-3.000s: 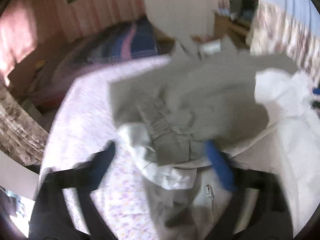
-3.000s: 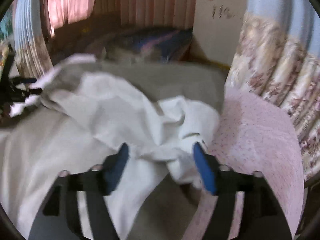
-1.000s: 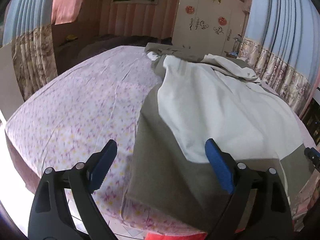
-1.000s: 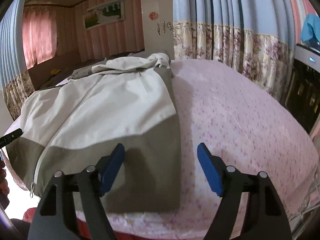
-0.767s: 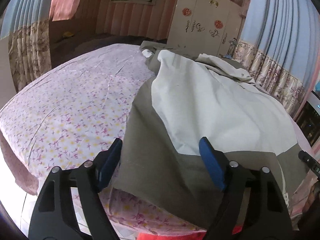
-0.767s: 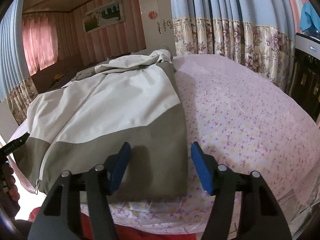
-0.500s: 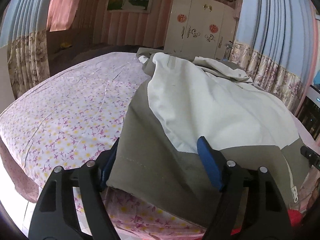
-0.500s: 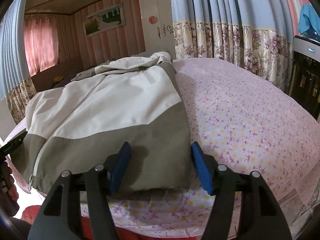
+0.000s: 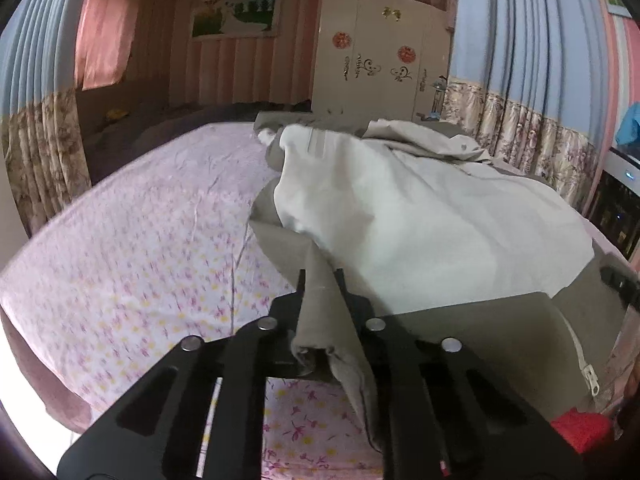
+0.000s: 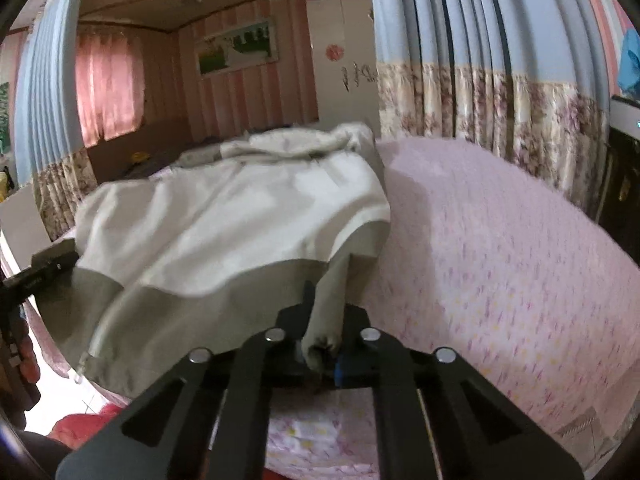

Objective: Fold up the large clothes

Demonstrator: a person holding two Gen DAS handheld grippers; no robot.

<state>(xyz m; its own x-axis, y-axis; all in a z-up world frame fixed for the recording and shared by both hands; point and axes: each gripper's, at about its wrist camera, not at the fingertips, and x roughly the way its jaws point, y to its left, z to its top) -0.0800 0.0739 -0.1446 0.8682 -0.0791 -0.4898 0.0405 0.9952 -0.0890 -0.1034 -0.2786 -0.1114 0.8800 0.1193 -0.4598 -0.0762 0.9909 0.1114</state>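
A large cream and olive jacket (image 9: 420, 216) lies spread on the bed, its olive hem toward me. It also shows in the right wrist view (image 10: 224, 220). My left gripper (image 9: 320, 280) is shut on the hem's left corner, with olive cloth bunched between the jaws. My right gripper (image 10: 326, 292) is shut on the hem's right corner. The jacket's zipper (image 9: 582, 356) runs down the hem's middle. The other gripper's tip shows at the edge of each view, the right one (image 9: 620, 284) and the left one (image 10: 44, 268).
The bed has a pink floral sheet (image 9: 132, 248), which also shows in the right wrist view (image 10: 500, 248). Floral curtains (image 10: 480, 100) hang to the right, a white wardrobe (image 9: 380, 60) stands behind the bed. A red thing (image 9: 580, 432) lies low by the bed's near edge.
Both grippers were open at the hem half a second ago. Now both have closed on the hem's corners and the olive cloth is pinched up between the jaws.
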